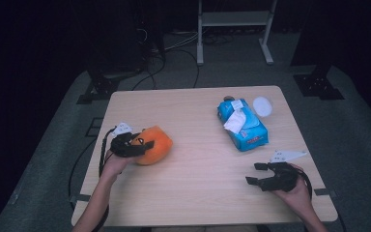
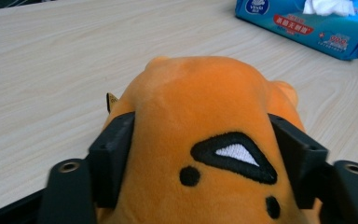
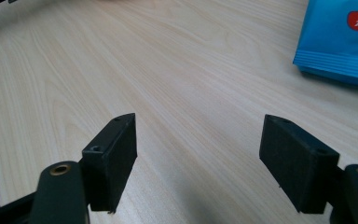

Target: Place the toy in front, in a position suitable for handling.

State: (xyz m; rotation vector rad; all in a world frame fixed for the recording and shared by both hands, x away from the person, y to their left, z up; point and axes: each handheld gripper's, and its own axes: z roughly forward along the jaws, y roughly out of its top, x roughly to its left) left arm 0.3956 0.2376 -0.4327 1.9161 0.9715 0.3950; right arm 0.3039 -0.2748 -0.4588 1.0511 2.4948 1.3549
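Two grippers were at the table (image 1: 198,159), one in each hand. The left gripper (image 1: 142,145) sat at the table's left side, and its jaws were clamped on the orange plush toy (image 1: 153,144), one pad on each flank. In the left gripper view the toy (image 2: 200,140) bulged up between the two black jaws and beyond them, pressed in where the pads met it, with a stitched black-and-white patch and two black dots facing the camera. The toy rested on the table, near its left edge and well apart from the blue wipes pack (image 1: 242,124) on the right half. The right gripper (image 1: 257,174) lay near the table's front right corner with its jaws standing apart and only bare wood between them; in the right gripper view (image 3: 198,158) a corner of the pack (image 3: 340,42) showed at the upper right, cut off by the frame. The toy's lower part was hidden behind the left jaws, and its bottom edge ran out of the left gripper view, so its whole shape could not be made out. A small dark tag stuck out at its left side, too small to read. A white round lid (image 1: 262,106) lay just beside the pack's far end, and a small dark thing beyond the pack was too dim to tell. The room behind the table was nearly black.
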